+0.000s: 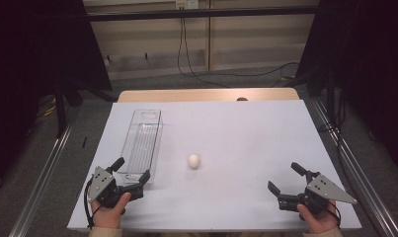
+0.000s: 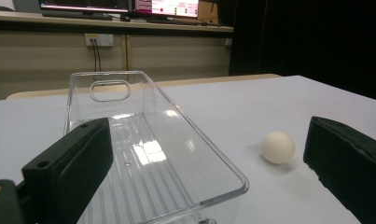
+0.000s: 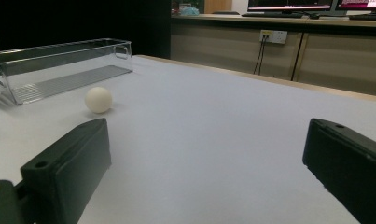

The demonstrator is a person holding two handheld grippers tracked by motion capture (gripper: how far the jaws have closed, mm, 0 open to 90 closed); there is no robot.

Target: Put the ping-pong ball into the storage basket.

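A small white ball (image 1: pixel 193 160) lies on the white table (image 1: pixel 246 133), just right of a long clear plastic bin (image 1: pixel 142 143). The bin is empty and runs away from me. My left gripper (image 1: pixel 133 171) stands open at the bin's near end, one jaw on either side of its near right corner. In the left gripper view the bin (image 2: pixel 143 149) lies between the jaws and the ball (image 2: pixel 278 147) sits just inside the right jaw. My right gripper (image 1: pixel 285 178) is open near the table's front right, nothing between its jaws. From there the ball (image 3: pixel 98 99) and bin (image 3: pixel 59 65) lie far left.
A wooden strip (image 1: pixel 206 95) edges the table's far side, with a small dark object (image 1: pixel 242 99) on it. Black cables (image 1: pixel 196 69) trail across the floor behind. Metal rails (image 1: pixel 43 173) run along both sides of the table.
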